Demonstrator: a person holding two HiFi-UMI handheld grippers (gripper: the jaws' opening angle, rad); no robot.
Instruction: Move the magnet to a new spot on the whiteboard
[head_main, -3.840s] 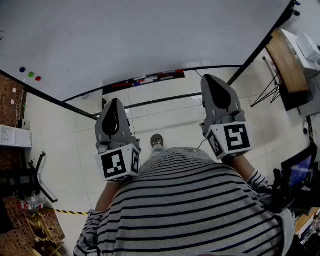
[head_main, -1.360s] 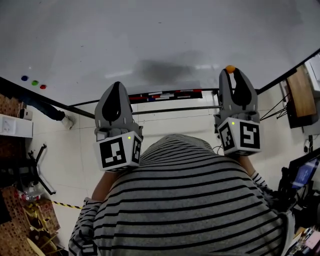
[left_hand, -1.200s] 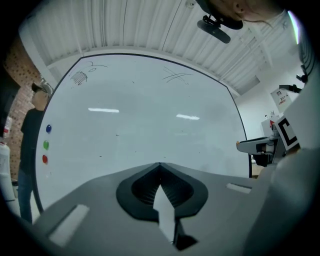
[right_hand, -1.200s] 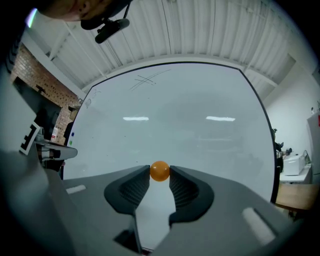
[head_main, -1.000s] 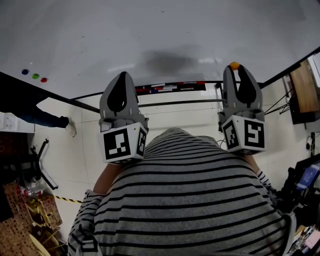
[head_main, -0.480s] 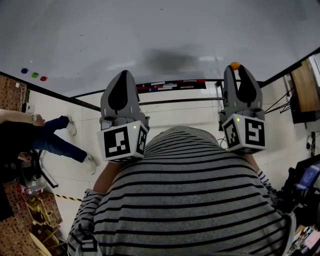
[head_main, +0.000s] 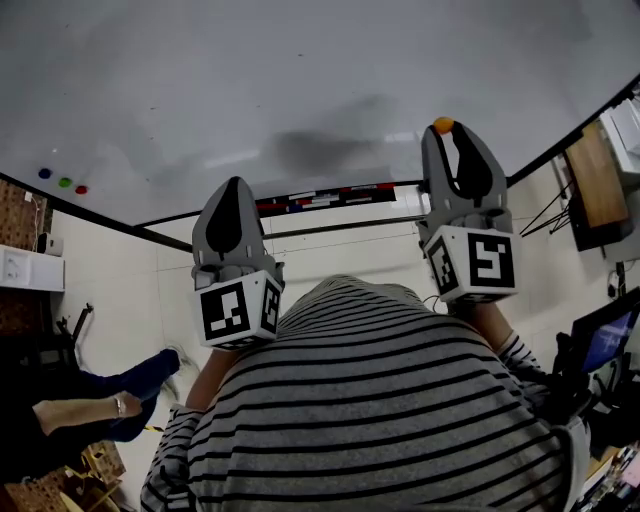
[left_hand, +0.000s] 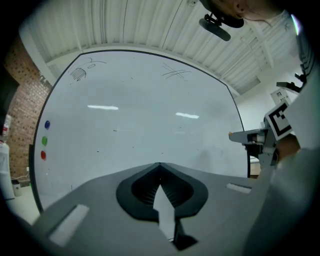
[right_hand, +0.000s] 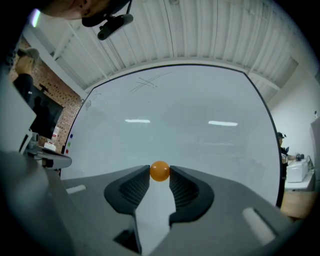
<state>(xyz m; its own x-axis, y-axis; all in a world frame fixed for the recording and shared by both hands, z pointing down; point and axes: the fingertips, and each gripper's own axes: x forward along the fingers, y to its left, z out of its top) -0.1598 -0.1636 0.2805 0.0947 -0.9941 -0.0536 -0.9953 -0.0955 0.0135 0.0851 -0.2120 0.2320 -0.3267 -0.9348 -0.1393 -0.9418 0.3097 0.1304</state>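
Note:
A large whiteboard (head_main: 250, 70) fills the space ahead of me. My right gripper (head_main: 443, 126) (right_hand: 160, 171) is shut on a round orange magnet (right_hand: 160, 171) (head_main: 443, 125), pinched at the very tips of its jaws and held close to the board's lower part. My left gripper (head_main: 232, 185) (left_hand: 160, 164) is shut with nothing in it, its tips meeting in a point, held lower and a little back from the board. Three small magnets, blue (head_main: 43, 173), green (head_main: 64, 182) and red (head_main: 81, 189), sit in a row at the board's far left.
A marker tray (head_main: 325, 196) with coloured pens runs along the board's lower edge. A brick wall (left_hand: 20, 115) stands to the left. A person's arm and leg (head_main: 90, 405) show at lower left. A wooden desk (head_main: 598, 190) is at the right.
My right gripper with the orange magnet has shifted slightly left and up along the board. My left gripper dropped a little lower. The passer-by at left moved down the frame.

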